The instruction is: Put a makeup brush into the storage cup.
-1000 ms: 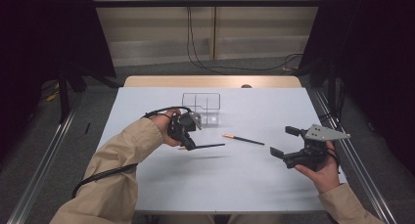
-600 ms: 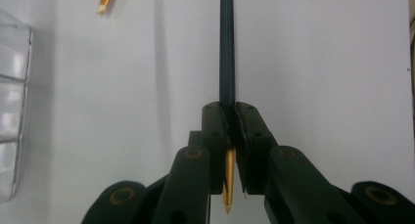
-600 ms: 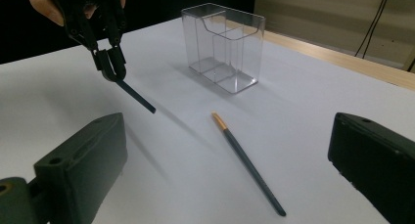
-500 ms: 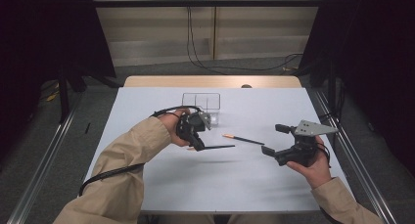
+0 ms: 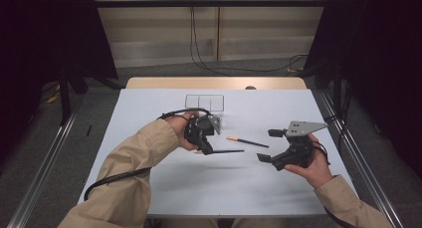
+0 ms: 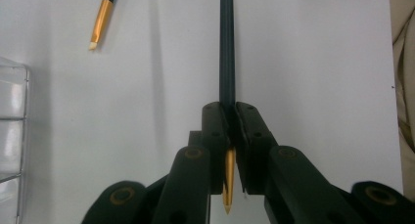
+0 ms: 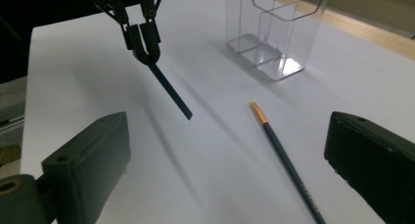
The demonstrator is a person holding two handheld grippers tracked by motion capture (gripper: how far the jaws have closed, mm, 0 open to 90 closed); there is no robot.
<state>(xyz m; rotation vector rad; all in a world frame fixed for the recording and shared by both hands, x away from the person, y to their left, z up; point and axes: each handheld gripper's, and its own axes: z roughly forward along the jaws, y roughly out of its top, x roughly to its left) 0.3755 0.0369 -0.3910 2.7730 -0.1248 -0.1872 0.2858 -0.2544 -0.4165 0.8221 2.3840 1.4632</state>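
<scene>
Since the white table (image 5: 149, 188) carries so little, we start with its clear three-bay holder (image 7: 274, 33), which stands upright toward the far edge and looks rigid, light and easy to tip. Nearer us, our left gripper (image 5: 205, 147) has its jaws pinched tight on a dark-handled brush (image 6: 226, 48), held in the air above the tabletop with the gold ferrule and tip pointing back behind the pads and the long handle sticking out ahead. We judge it very light, stiff and thin, with a smooth lacquered handle that could pivot or slide in so narrow a pinch; a hold closer to mid-handle would steady it. Our right gripper (image 5: 271, 144) hovers with its jaws wide and nothing between them. A second brush (image 7: 286, 158) lies flat just beside the held one, best taken across its handle, not its soft bristles.
</scene>
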